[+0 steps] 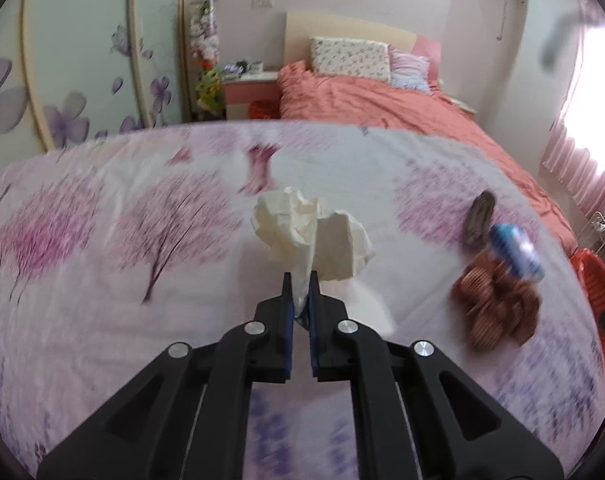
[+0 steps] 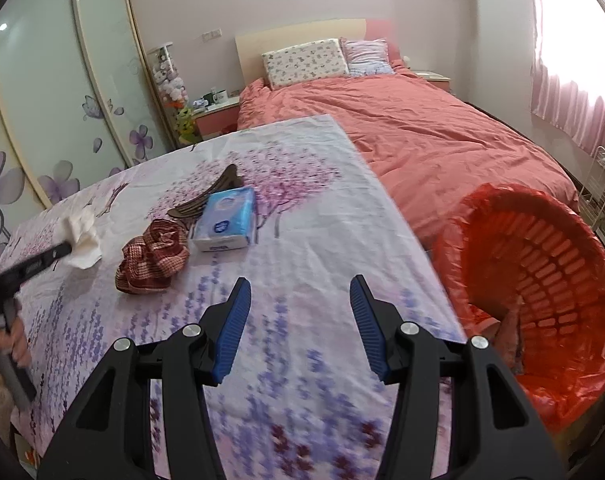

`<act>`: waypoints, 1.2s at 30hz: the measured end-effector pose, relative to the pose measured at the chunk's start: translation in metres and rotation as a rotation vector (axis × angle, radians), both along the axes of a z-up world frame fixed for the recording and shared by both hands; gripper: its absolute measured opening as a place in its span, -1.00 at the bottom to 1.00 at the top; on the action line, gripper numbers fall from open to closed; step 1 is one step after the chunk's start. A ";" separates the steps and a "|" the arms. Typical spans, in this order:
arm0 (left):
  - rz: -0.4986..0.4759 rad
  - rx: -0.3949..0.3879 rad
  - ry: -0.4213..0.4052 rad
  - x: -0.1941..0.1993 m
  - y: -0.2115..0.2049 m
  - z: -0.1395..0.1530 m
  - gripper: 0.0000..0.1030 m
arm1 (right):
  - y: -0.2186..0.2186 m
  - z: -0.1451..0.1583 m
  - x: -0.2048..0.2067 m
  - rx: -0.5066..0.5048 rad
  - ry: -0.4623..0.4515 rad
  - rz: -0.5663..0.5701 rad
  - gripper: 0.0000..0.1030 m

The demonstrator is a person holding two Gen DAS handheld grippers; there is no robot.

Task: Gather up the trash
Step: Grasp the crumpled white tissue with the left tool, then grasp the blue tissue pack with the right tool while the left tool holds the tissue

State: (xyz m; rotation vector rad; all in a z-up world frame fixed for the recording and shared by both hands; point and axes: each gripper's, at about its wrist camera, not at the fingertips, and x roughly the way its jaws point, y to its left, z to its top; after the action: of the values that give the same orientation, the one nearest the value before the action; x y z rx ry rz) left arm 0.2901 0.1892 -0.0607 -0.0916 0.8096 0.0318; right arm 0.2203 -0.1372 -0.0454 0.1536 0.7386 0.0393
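Note:
A crumpled white tissue hangs pinched in my left gripper, which is shut on its lower end and holds it just above the flowered tablecloth. The right wrist view shows the same tissue at the tip of the left gripper on the left side, with a hand on its handle. My right gripper stands open over the near part of the cloth, nothing between its fingers. An orange basket lined with a red bag stands to its right, beside the table.
A red checked cloth bundle, a blue tissue pack and a dark brown hair clip lie on the table. The pink bed lies beyond, a wardrobe with flower doors at left, and a wire rack at far right.

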 end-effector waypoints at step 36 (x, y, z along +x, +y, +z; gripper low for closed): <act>0.054 -0.023 0.085 0.013 0.012 -0.019 -0.62 | 0.074 -0.027 0.095 -0.070 0.106 -0.092 0.28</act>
State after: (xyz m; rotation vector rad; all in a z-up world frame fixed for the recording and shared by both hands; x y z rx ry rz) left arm 0.3027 0.2012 -0.0792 -0.1344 0.8925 0.0775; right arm 0.3152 -0.0631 -0.0728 0.1232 0.8369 -0.0829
